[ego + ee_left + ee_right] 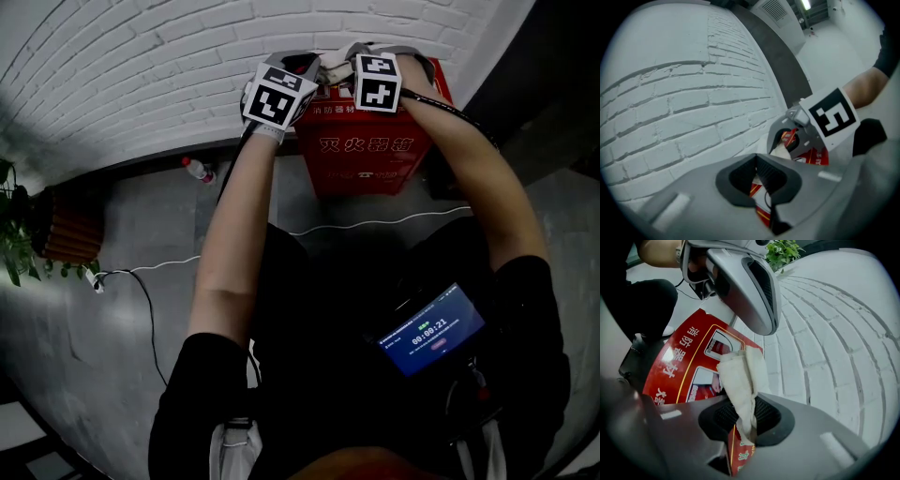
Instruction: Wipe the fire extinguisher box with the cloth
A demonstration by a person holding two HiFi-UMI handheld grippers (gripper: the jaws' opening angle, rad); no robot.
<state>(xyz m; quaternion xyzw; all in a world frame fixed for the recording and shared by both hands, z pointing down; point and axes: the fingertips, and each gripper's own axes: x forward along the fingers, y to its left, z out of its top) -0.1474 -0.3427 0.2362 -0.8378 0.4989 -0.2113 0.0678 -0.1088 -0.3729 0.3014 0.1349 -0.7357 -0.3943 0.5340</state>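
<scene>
1. Fire extinguisher box (375, 150): red, upper centre, head view.
2. Cloth (740, 380): clamped in my right gripper (743, 420), over the box top.
3. Left gripper (759, 180): jaws closed, empty.
4. Step: top wipe, I judge; next, press down and sweep.

**Head view:** high over the person, facing steeply down along both forearms onto the fire extinguisher box (375, 150) at the foot of the brick wall (141, 75). This is the widest take.

**Left gripper view:** close in, looking along its own jaws toward the wall, with the right gripper (790, 140) just ahead.

**Right gripper view:** close over the box top, with the cloth (740, 376) pinched in the foreground and the left gripper (745, 291) above.

**Shared by all three:** box and wall.
</scene>
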